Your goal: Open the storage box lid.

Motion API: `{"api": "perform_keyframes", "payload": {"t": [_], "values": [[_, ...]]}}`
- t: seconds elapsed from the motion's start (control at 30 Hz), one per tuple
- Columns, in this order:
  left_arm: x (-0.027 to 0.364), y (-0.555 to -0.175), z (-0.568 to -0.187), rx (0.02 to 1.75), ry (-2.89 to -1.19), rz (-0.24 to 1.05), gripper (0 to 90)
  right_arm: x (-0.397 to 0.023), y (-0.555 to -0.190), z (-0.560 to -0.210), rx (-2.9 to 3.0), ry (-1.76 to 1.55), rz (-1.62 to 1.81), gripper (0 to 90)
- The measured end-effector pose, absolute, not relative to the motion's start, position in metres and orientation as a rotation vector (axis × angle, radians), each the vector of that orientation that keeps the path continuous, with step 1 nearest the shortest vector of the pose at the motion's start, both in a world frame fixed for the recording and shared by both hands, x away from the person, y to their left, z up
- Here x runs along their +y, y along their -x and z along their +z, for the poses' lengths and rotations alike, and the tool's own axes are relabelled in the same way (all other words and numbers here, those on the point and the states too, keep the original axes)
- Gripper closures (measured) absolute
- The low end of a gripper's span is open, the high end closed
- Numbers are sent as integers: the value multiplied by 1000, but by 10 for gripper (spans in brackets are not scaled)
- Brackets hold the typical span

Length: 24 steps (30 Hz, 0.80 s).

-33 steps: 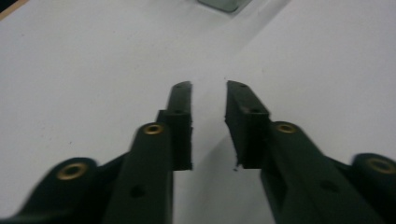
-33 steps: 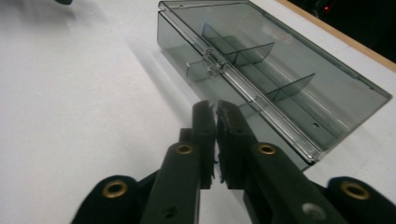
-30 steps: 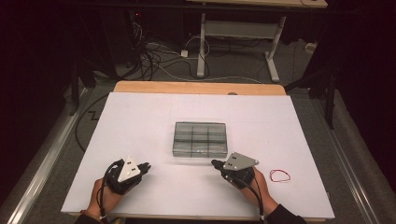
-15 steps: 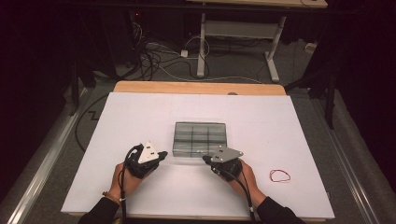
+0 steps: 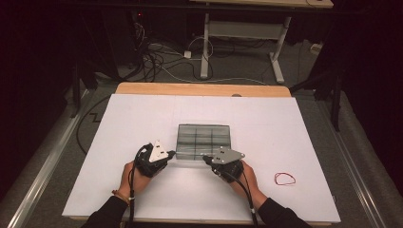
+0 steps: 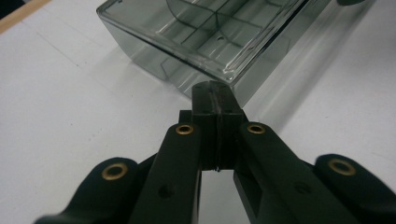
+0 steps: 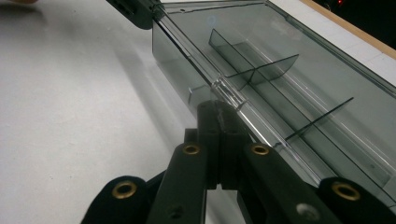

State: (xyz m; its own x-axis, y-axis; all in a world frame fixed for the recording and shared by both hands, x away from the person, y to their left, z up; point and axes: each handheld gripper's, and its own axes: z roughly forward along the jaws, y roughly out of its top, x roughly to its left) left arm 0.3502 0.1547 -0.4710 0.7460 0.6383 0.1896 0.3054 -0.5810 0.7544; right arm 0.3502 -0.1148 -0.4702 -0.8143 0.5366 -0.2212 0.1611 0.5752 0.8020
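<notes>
A smoky clear plastic compartment box [image 5: 204,140] with thin dividers lies in the middle of the white table top [image 5: 133,118]. My left gripper [image 5: 174,153] is at the box's near left corner, jaws shut with nothing between them. In the left gripper view its tips [image 6: 215,89] sit right against that corner of the box [image 6: 205,32]. My right gripper [image 5: 204,158] is at the box's near edge, also shut and holding nothing. In the right gripper view its tips [image 7: 218,108] rest at the near rim of the box [image 7: 280,79], with the left gripper [image 7: 135,11] farther along that rim.
A red rubber band [image 5: 284,178] lies on the table to the right of my right hand. A wooden strip [image 5: 199,89] runs along the table's far edge. Beyond it, cables and a desk frame stand on the dark floor.
Both hands have moved forward from the table's near edge to the box. The left gripper has come in toward the right, the right gripper toward the left.
</notes>
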Motion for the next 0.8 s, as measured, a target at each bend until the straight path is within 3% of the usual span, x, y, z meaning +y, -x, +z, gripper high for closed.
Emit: {"api": "perform_keyframes", "payload": {"t": [0.8], "values": [[155,-352,-471,707,-2199,583,875,-116,-355,-475,2390,-561,1097,900]]}}
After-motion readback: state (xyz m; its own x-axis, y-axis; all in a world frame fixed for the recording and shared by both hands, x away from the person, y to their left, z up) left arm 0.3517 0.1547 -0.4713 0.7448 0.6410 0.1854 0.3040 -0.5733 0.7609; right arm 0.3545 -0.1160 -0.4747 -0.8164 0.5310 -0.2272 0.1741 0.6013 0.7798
